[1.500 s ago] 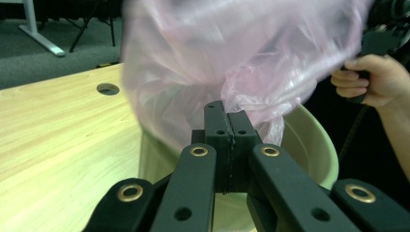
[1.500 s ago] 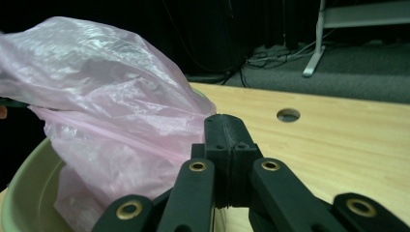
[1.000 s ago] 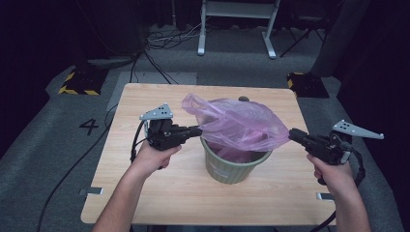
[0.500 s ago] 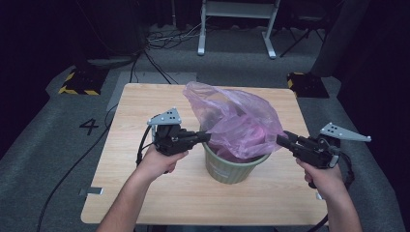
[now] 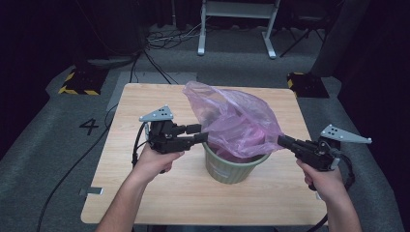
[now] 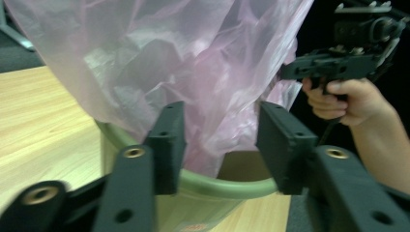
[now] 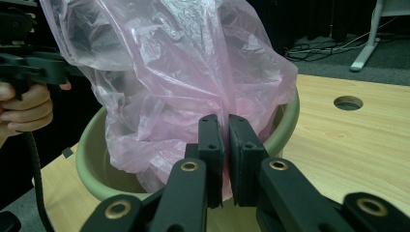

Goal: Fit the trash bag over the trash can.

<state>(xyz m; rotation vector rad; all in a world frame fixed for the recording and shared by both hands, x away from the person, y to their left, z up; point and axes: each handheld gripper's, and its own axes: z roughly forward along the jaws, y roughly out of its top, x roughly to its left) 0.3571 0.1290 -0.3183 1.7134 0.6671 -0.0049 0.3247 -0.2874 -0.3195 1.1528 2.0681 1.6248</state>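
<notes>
A thin pink plastic bag (image 5: 232, 121) billows up out of a green round bin (image 5: 232, 166) at the middle of the wooden table (image 5: 145, 193). My left gripper (image 5: 200, 134) sits at the bin's left rim. Its jaws have just been opening and now stand apart around the bag (image 6: 193, 58) and the rim (image 6: 227, 186) without pressing them. My right gripper (image 5: 281, 140) is at the bin's right side. Its jaws have just closed, pinching the bag's film (image 7: 183, 63) above the rim (image 7: 285, 125).
A round hole (image 7: 348, 102) pierces the tabletop to the right of the bin. Beyond the table stand a white metal frame (image 5: 237, 24) and cables on the grey floor. Yellow-black striped blocks (image 5: 80, 82) lie at the far corners.
My left gripper's jaws have opened and let go of the bag's edge. My right gripper has moved in toward the bin with the bag. The bag has bunched up higher over the bin.
</notes>
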